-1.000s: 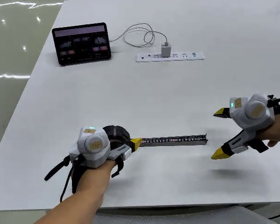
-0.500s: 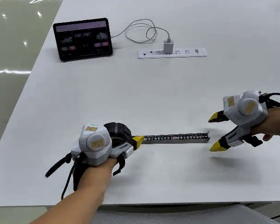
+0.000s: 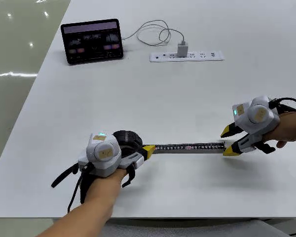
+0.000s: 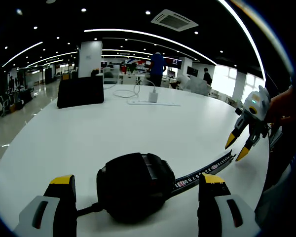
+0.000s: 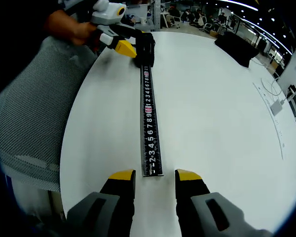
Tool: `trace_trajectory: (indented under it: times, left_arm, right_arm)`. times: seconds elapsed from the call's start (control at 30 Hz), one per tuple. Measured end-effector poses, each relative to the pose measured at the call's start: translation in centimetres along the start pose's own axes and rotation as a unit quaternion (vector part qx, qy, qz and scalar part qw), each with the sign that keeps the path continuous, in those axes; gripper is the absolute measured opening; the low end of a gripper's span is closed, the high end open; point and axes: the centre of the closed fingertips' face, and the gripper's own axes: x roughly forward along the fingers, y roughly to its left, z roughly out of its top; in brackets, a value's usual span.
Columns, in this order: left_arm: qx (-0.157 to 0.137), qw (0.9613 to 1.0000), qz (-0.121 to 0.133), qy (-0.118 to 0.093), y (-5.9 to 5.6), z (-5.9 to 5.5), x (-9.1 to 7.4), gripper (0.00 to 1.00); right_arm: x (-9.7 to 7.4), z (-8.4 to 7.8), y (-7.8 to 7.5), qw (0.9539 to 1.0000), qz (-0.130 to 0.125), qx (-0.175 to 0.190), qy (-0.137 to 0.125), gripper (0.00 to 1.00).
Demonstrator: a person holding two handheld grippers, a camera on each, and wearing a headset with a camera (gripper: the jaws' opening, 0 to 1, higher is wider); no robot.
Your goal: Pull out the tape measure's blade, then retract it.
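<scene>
Black case flanked, right gripper arrives at the blade tip

At 7 o'clock on the glossy white surface (image 3: pixel 187 98), the left gripper (image 4: pixel 137 180) stands open astride the rounded, matte tape measure (image 3: pixel 127 139), a gap showing on each side. Its thin black blade (image 3: pixel 187 147), printed with pale numerals, lies flat toward 3 o'clock. There the right gripper (image 5: pixel 155 175), a second ago raised and spread wide, has dropped and narrowed. Its yellow tips (image 5: pixel 122 175) bracket the squared end without touching, holding nothing. The blade is out; gripping its tip seems next
</scene>
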Motion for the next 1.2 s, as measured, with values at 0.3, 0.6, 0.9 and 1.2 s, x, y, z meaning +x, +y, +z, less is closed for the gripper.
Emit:
trace_trajectory:
  times: [0.3, 0.6, 0.9, 1.2]
  left_arm:
    - [-0.002, 1.0, -0.001, 0.003, -0.04, -0.2, 0.08, 1.0]
    - [-0.004, 1.0, -0.001, -0.001, -0.02, -0.02, 0.06, 1.0]
    - [-0.007, 1.0, -0.002, -0.003, -0.08, 0.04, 0.08, 0.99]
    - [-0.01, 0.9999, 0.003, -0.004, 0.2, 0.16, 0.11, 0.96]
  right_arm:
    - [0.43, 0.05, 0.21, 1.0, 0.007, 0.003, 0.0, 0.18]
    - [0.8, -0.06, 0.41, 0.9999, 0.009, -0.003, 0.006, 0.15]
    - [0.9, -0.22, 0.38, 1.0, 0.008, 0.004, 0.004, 0.12]
    - [0.92, -0.07, 0.59, 0.9998, 0.009, -0.017, 0.008, 0.12]
